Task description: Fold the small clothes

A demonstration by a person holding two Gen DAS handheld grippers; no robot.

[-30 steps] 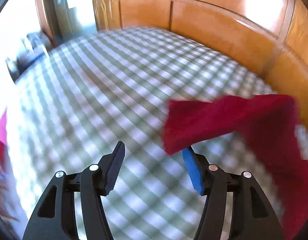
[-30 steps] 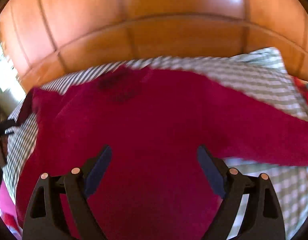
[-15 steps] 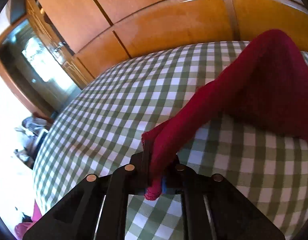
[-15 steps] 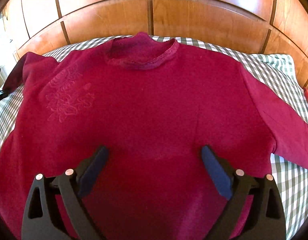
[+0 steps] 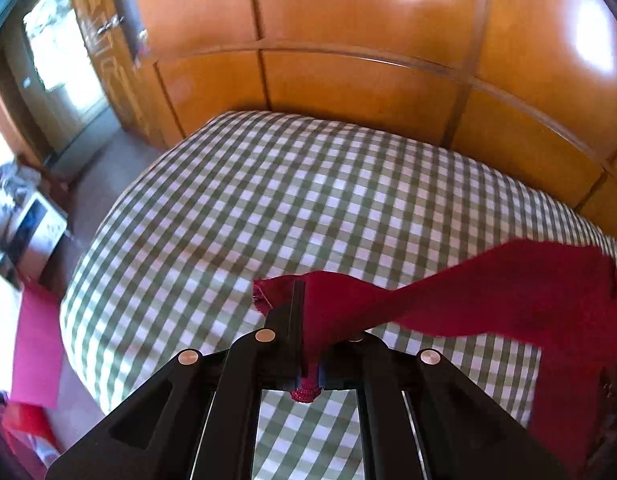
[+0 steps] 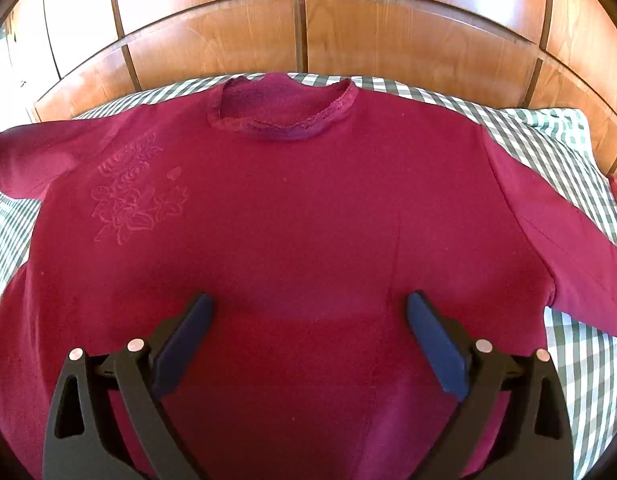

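Left gripper (image 5: 308,344) clamped on the sleeve cuff (image 5: 276,296) of a red sweater (image 6: 292,240), sleeve running toward the right edge, apparently lifted off the checked bedspread (image 5: 268,200), right gripper (image 6: 308,336) spread wide over the flat-lying body, neckline (image 6: 280,120) pointing to the wooden panelling (image 6: 228,40) at top of frame.

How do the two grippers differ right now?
The left gripper is shut on the red sweater's sleeve, lifting it off the checked bedspread; the right gripper is open, holding nothing, poised over the sweater's body. Both are black two-finger tools with blue pads.
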